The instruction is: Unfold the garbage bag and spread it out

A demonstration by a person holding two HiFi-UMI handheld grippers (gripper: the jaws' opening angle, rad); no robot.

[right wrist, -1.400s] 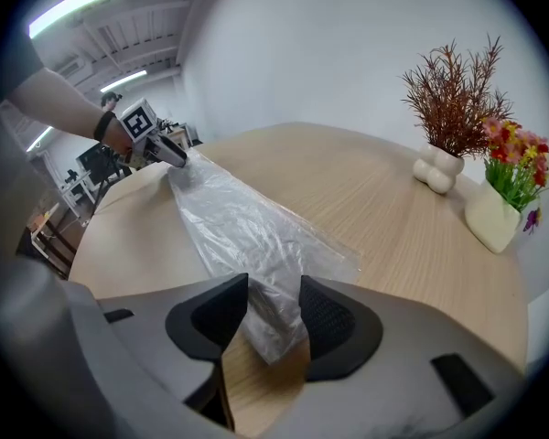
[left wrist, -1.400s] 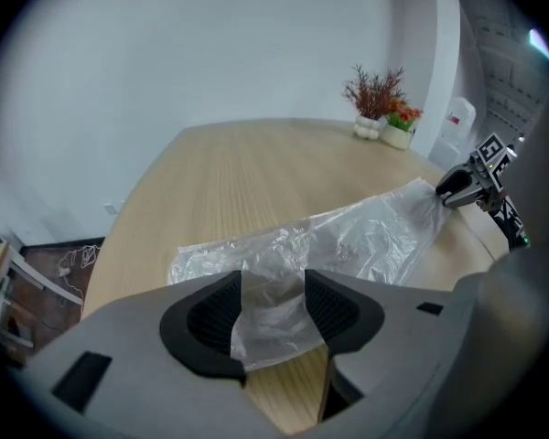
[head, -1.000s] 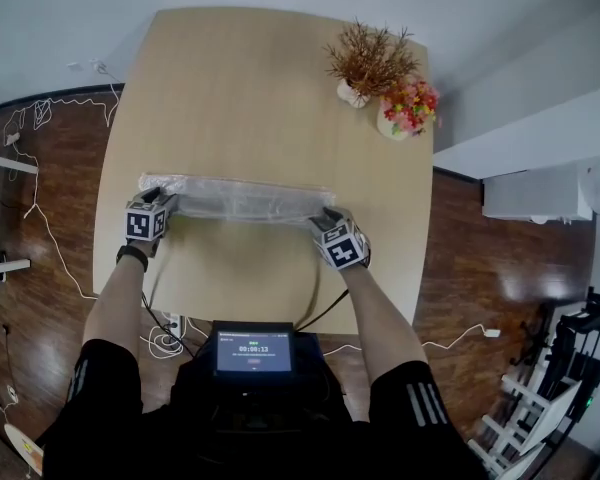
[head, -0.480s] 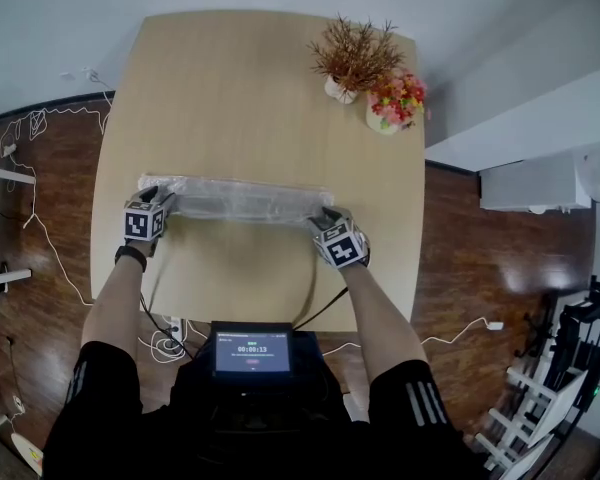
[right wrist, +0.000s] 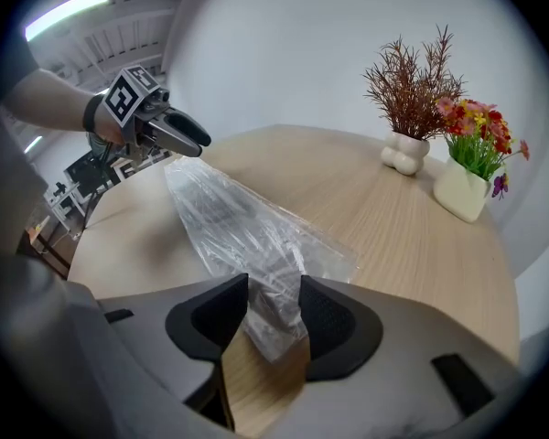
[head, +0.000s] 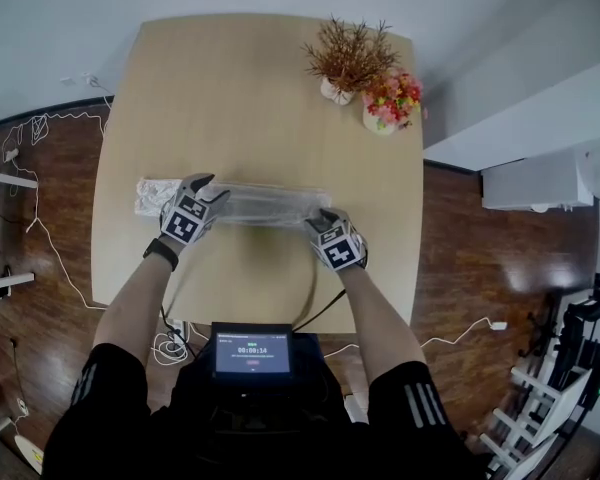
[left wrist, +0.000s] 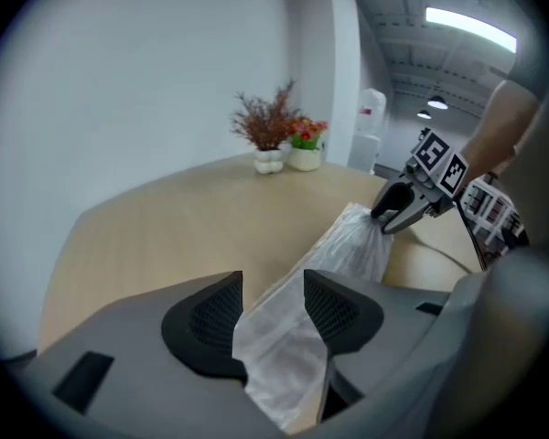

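Note:
The garbage bag [head: 270, 204] is a long, clear, still-folded strip lying crosswise on the wooden table [head: 250, 88]. My left gripper [head: 202, 184] stands a little in from the bag's left end, and a short piece of bag [head: 150, 194] lies free on the table beyond it. Its jaws are closing, with the bag [left wrist: 348, 245] running between them and touching both pads. My right gripper [head: 321, 216] is shut on the bunched right end [right wrist: 265, 314]. The left gripper view shows the right gripper [left wrist: 393, 213] at the far end of the strip. The right gripper view shows the left gripper [right wrist: 188, 138] above the bag [right wrist: 229, 213].
A white vase of dried twigs [head: 345, 63] and a pot of red and yellow flowers [head: 385, 103] stand at the table's far right corner. A small screen [head: 252, 350] sits at my chest. Cables [head: 40, 208] lie on the dark floor to the left.
My left gripper has moved right along the bag, from its left end to a spot further in, leaving that end on the table. The right gripper has stayed put.

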